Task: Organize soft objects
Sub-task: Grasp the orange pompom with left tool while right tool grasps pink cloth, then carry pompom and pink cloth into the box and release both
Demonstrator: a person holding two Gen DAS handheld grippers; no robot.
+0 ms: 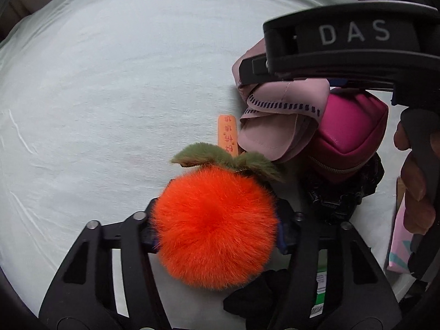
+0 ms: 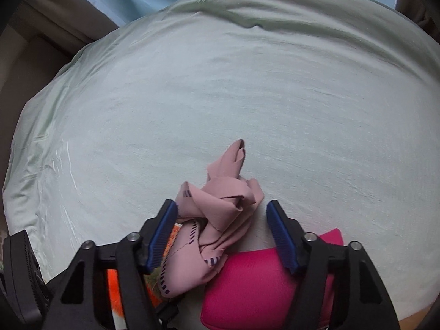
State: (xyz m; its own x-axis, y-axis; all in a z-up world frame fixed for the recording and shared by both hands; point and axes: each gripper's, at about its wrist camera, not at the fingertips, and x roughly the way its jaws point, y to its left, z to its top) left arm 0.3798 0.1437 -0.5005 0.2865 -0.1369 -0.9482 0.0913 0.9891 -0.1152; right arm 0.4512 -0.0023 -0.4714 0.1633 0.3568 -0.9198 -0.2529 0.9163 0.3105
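Observation:
My left gripper (image 1: 217, 228) is shut on a fluffy orange plush fruit (image 1: 217, 225) with green leaves and an orange tag (image 1: 227, 133), low over the pale green sheet (image 1: 110, 96). A crumpled pink cloth (image 2: 220, 214) with dark stitching lies partly over a magenta pouch (image 2: 247, 288). My right gripper (image 2: 221, 233) is open, its blue pads on either side of the cloth without squeezing it. In the left wrist view the cloth (image 1: 280, 115) and the pouch (image 1: 352, 132) sit under the right gripper's body (image 1: 343, 49).
A black scrunchie-like item (image 1: 341, 195) lies below the pouch. Another black soft item (image 1: 258, 294) and a green-labelled packet (image 1: 320, 291) lie near the left gripper's base. A pastel item (image 1: 398, 247) sits at the right edge. The bed's edge runs along the far side (image 2: 247, 0).

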